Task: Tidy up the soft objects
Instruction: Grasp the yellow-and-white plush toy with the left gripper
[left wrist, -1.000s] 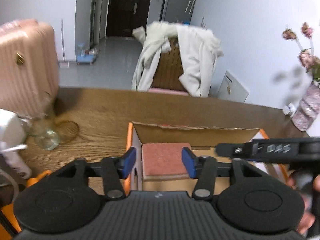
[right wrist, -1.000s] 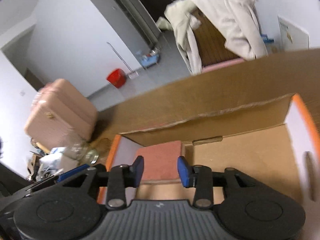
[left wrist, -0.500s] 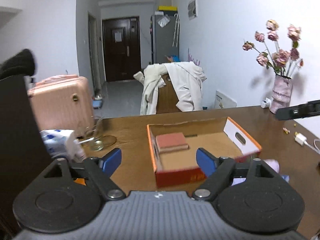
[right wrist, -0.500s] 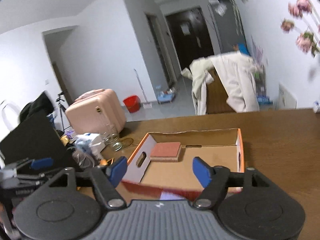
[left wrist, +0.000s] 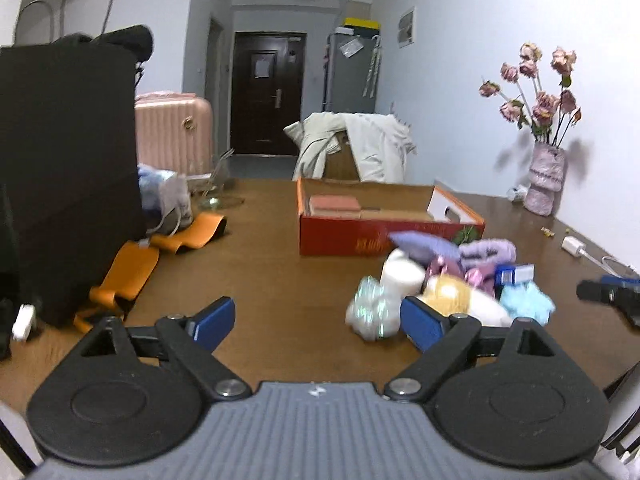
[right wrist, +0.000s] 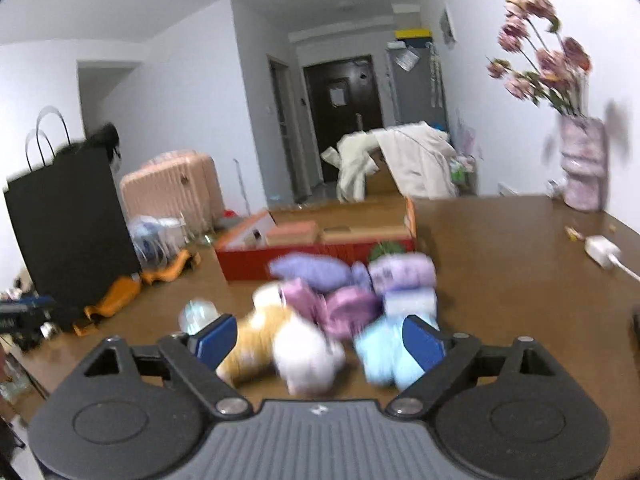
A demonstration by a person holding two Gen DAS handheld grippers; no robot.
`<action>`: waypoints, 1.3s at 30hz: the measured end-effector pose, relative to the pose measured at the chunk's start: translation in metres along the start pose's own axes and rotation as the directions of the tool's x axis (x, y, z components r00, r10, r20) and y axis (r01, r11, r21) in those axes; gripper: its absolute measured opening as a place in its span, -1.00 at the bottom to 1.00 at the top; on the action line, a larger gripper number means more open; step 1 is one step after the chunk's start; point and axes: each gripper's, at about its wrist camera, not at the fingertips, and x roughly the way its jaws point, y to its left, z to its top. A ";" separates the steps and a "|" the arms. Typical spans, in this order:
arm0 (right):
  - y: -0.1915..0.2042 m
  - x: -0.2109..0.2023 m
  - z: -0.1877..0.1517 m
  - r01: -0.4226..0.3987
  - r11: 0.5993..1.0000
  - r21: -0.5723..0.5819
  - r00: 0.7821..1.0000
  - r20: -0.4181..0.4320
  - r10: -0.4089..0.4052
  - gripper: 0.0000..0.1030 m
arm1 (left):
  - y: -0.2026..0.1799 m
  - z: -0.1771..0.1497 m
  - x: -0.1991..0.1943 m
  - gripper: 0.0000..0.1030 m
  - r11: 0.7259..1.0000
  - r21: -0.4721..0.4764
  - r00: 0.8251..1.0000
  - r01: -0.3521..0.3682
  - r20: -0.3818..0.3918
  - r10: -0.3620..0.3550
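Both my grippers are empty right now and the jaws on each are spreading wider, nothing pinched between the pads. My left gripper (left wrist: 318, 320) hangs over bare wood of the table (left wrist: 280, 280), and the pile of soft stuff (left wrist: 448, 284) sits ahead and off to its right, a shiny white bundle (left wrist: 370, 312) just beside the right finger. My right gripper (right wrist: 320, 340) points straight at that same pile (right wrist: 332, 308): a tan and white plush (right wrist: 280, 340) sits in front of the gap, a light blue fluffy thing (right wrist: 384, 356) right by the right finger, purple and pink bits farther ahead, all pretty blurry. Beyond the pile is the red cardboard box (right wrist: 312, 256), open, with a pinkish folded pad (left wrist: 334, 204) lying in its far left corner. Off to the left there's a black paper bag (left wrist: 68, 176).
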 end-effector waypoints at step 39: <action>0.024 0.123 -0.028 -0.180 0.970 -0.166 0.960 -0.244 0.137 0.14 | -0.048 -0.023 0.155 0.00 0.920 -0.239 0.906 0.310 -0.219 -0.362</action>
